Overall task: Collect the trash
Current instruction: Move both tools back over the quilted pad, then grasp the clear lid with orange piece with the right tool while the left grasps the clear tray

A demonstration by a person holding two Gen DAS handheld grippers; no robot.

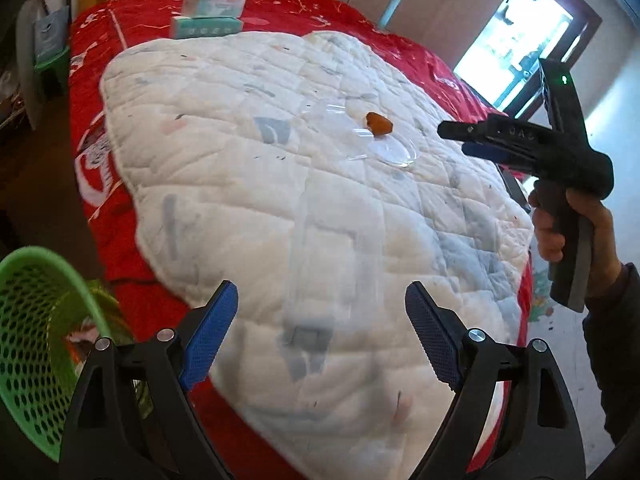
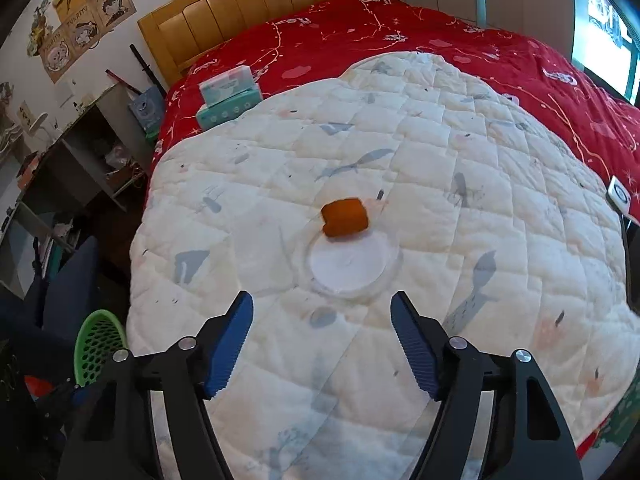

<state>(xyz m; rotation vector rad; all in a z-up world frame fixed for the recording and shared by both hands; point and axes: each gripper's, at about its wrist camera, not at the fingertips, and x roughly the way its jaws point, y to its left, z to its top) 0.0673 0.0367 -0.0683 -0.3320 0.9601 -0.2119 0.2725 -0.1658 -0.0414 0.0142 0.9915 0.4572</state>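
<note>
A wooden headboard backs the bed's red cover; posters hang on the pale wall, grey shelves stand alongside, and a bright window glares opposite

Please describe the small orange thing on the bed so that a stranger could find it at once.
On the bed, find the white quilt over the red cover. Near its middle lies a clear plastic lid. The orange piece sits at its far edge, the only orange thing there.

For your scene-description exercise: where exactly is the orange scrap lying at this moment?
In the right wrist view the orange scrap lies mid-frame on the white quilt, touching the far edge of a clear plastic lid, ahead of the open right gripper.
</note>
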